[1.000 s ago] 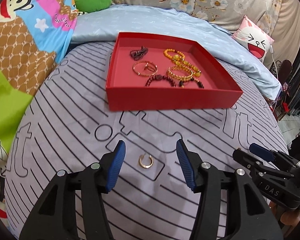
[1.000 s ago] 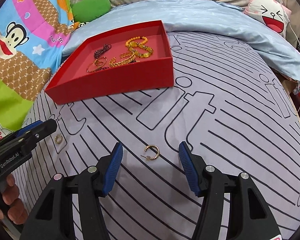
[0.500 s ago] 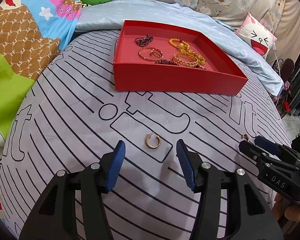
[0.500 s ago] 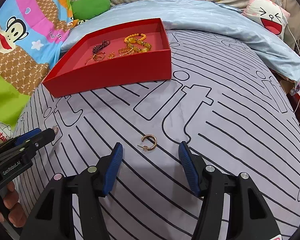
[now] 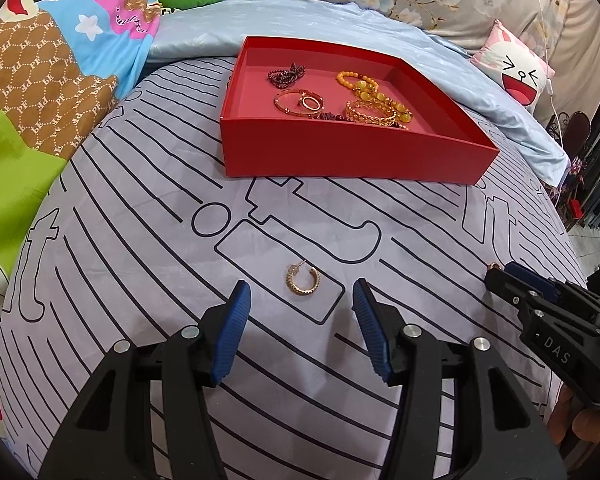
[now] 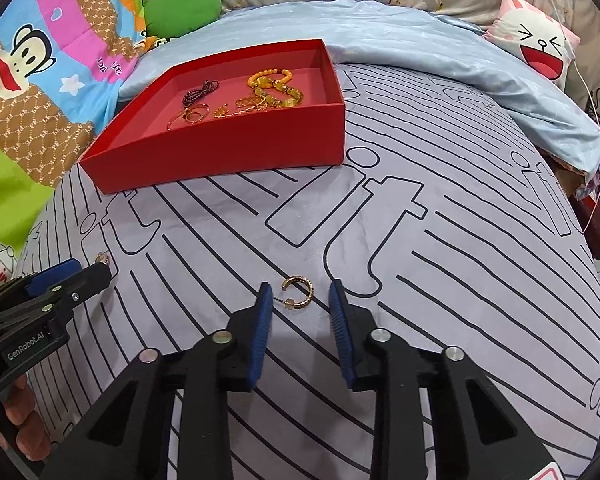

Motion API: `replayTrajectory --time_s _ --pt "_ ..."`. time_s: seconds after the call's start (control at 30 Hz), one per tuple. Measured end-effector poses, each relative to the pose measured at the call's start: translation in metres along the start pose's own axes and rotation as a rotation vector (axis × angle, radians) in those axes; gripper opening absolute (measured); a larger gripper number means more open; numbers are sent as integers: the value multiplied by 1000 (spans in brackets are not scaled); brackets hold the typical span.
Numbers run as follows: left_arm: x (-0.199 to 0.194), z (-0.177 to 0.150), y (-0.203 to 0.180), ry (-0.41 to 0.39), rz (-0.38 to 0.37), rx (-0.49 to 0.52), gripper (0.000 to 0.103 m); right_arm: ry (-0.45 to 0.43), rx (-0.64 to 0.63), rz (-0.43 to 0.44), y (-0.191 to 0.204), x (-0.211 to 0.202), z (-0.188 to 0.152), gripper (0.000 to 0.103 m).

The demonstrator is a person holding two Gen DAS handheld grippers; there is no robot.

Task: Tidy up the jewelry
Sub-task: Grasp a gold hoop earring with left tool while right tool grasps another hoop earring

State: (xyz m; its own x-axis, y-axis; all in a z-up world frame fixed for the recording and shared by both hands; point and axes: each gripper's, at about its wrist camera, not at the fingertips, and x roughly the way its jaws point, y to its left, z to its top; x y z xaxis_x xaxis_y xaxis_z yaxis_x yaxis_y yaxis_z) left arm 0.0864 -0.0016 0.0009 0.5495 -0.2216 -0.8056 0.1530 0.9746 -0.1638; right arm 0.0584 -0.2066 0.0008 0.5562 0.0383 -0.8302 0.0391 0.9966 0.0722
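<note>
1. Bed (image 5: pixel 140 280) covered by a grey sheet printed with black lines; cartoon blankets and cushions lie behind it.
2. Red tray (image 5: pixel 352 156) sits farther back, holding amber beads (image 5: pixel 374 94), gold bangles and dark bead strings.
3. Left hand-held gripper (image 5: pixel 300 312) is released, its blue pads well apart around a gold hoop earring (image 5: pixel 302 282) lying flat on the sheet.
4. Right hand-held gripper (image 6: pixel 298 312) has just been closing; a second gold hoop earring (image 6: pixel 298 294) lies between its pads, not yet pinched.

Gold hoop earring (image 5: pixel 303 285) between open gripper (image 5: pixel 302 304) jaws
</note>
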Motion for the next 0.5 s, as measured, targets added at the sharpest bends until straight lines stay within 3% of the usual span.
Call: replayTrajectory --time_s 0.3,0.5 --pt "1 0 -1 -9 13 14 50 -11 -20 -9 6 0 -1 20" --pt "3 1 -2 -18 26 34 40 -9 -9 4 5 0 -2 19"
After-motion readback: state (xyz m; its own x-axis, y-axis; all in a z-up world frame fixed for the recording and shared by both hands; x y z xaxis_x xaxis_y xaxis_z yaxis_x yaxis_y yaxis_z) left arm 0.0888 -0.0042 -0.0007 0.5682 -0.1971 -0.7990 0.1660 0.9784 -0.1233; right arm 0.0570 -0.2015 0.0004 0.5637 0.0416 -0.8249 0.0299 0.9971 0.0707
